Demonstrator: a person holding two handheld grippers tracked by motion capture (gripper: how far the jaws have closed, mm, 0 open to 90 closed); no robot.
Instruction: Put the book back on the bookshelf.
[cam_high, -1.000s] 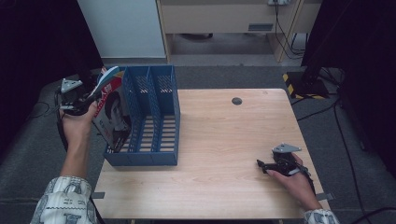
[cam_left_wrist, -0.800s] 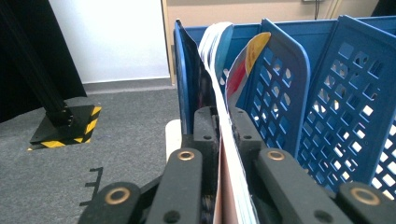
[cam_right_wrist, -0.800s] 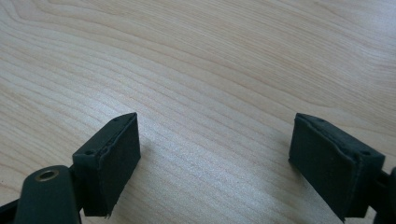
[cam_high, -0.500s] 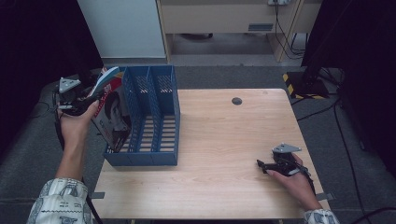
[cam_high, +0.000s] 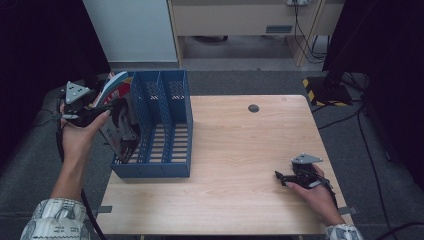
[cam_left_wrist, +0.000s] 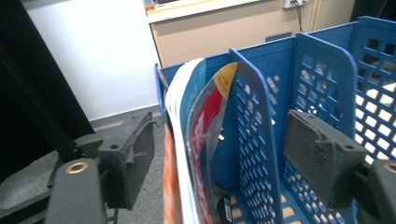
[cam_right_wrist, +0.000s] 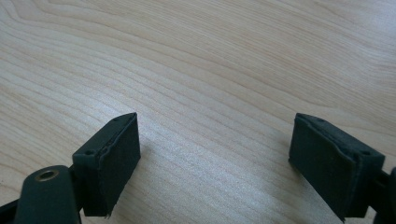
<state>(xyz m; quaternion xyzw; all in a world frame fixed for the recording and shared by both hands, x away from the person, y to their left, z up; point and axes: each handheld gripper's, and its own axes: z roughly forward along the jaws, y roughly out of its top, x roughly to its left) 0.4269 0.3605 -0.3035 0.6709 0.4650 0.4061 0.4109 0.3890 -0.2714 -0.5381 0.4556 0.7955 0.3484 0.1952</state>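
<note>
**A:** What lies closest to the person?

**B:** The right gripper (cam_high: 278, 175) sits low over the bare wooden table (cam_high: 240, 150) at its near right corner. In the right gripper view its jaws stand wide apart with only wood grain between them.

**A:** And farther up on the other side?

**B:** The left gripper (cam_left_wrist: 224, 154) is held up off the table's left edge, beside the blue file rack (cam_high: 165, 125). Its jaws have just been opening, and in the left gripper view they stand apart, one pad (cam_left_wrist: 133, 163) to the left of the magazines (cam_left_wrist: 196, 140), the other pad (cam_left_wrist: 322, 156) over on the far side of the rack's first divider. Neither pad presses on the paper.

**A:** So where are the magazines?

**B:** They stand in the rack's leftmost compartment, leaning, tops fanned above its rim. They sit between the open jaws, nearer the left pad. From above they show just right of the left gripper (cam_high: 100, 107), against the rack's outer wall.

**A:** Anything beyond?

**B:** A small dark round spot (cam_high: 253, 108) lies on the far side of the table, well apart from both grippers.
</note>
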